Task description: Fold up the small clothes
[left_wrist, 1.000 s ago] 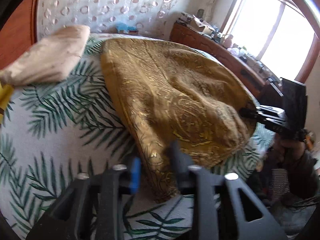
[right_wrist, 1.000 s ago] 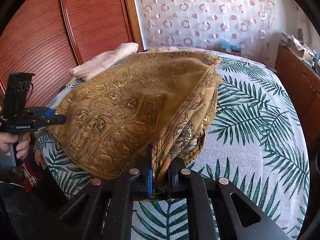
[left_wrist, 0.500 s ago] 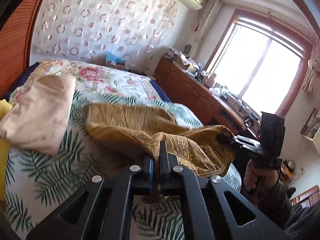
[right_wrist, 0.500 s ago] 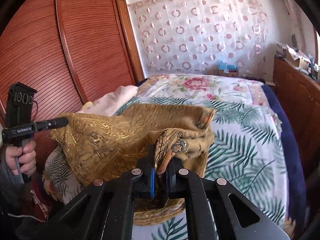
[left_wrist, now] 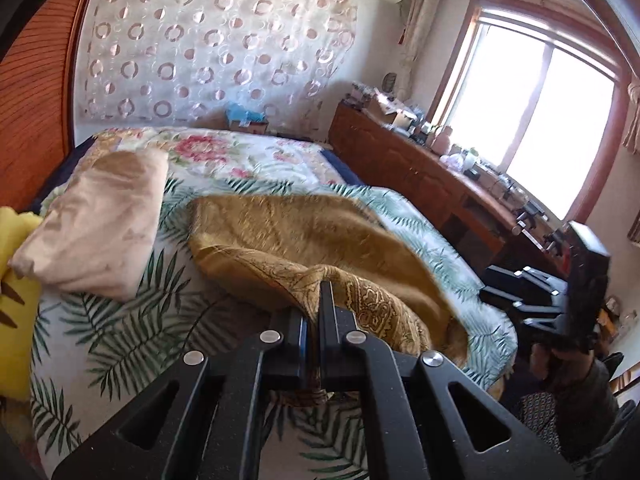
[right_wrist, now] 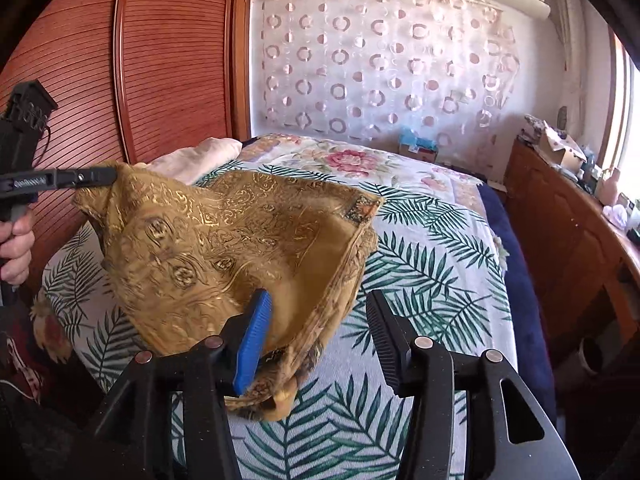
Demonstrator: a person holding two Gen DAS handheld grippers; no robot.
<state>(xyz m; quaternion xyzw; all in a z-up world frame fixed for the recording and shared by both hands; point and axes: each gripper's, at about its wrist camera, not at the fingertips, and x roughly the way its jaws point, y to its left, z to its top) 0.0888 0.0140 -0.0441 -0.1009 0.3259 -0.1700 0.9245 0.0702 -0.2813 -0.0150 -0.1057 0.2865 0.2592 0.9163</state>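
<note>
Gaping right gripper [right_wrist: 320, 320], left-view blurred.

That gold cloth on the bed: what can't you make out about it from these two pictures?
- Gold cloth, left wrist view: its near edge lies hidden behind the left gripper, shut on it.
- Left wrist view: its right side is blurred, and what garment it is stays unclear.
- Right wrist view: the cloth's underside is hidden; the right gripper is open, its fingers having just opened.

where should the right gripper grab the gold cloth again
Probably the loose near corner of the gold cloth, drooping onto the bed below the right gripper, whose jaws have just opened off it. Come from above, along the hem. The left gripper holds the opposite corner up.
</note>
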